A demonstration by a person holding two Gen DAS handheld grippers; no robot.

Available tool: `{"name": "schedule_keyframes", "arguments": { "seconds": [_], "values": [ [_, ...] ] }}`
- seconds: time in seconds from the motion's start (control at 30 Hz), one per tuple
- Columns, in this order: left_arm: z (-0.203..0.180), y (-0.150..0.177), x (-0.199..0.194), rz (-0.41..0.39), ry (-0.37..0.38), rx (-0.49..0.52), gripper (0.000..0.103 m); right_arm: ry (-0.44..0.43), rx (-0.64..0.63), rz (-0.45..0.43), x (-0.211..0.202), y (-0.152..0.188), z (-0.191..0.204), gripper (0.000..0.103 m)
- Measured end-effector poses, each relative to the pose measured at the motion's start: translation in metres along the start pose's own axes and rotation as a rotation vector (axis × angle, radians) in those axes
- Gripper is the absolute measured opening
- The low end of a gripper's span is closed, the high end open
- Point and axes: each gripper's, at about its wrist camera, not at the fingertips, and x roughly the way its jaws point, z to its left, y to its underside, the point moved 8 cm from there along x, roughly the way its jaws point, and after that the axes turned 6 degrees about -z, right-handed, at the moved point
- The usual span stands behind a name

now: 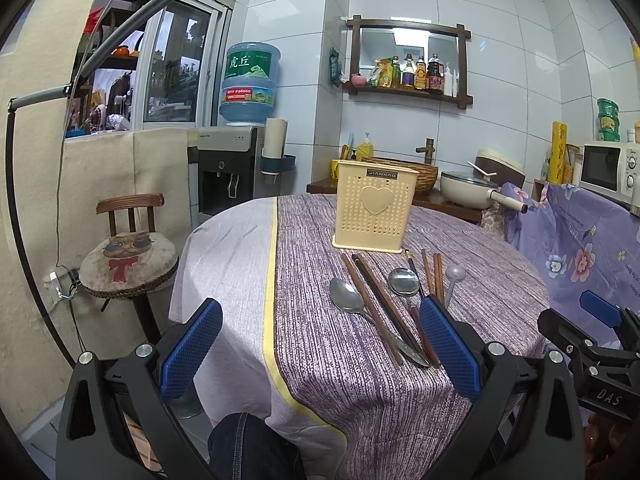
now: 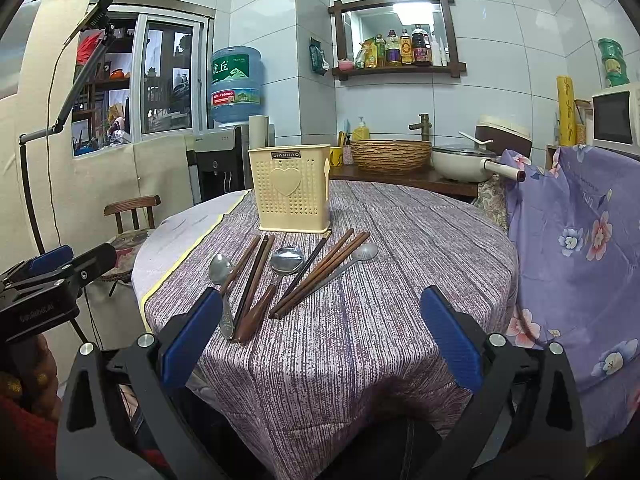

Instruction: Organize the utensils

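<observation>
A cream perforated utensil holder [image 1: 374, 208] [image 2: 294, 190] stands upright on the round table with the purple striped cloth [image 1: 352, 360] [image 2: 380, 320]. In front of it lie several brown chopsticks [image 1: 374, 304] [image 2: 320, 274] and three metal spoons [image 1: 346, 296] [image 2: 286, 260]. My left gripper [image 1: 320, 344] is open and empty at the table's near edge, left of the utensils. My right gripper [image 2: 322, 336] is open and empty, near the utensils' handle ends. It also shows in the left wrist view [image 1: 600, 312].
A wooden stool with a cat cushion [image 1: 128, 256] stands left of the table. A floral purple cloth [image 2: 580, 240] hangs at the right. Behind the table are a water dispenser [image 1: 236, 168], a woven basket [image 2: 390, 154], a pan [image 2: 460, 162] and a microwave [image 1: 610, 170].
</observation>
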Motion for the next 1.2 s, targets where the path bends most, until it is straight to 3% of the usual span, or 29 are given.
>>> {"name": "schedule_keyframes", "arguments": {
  "seconds": [1.2],
  "values": [
    [0.0012, 0.0002, -0.0009, -0.002, -0.001, 0.001, 0.098, -0.002, -0.002, 0.001, 0.0014, 0.0001, 0.0023, 0.098]
  ]
}}
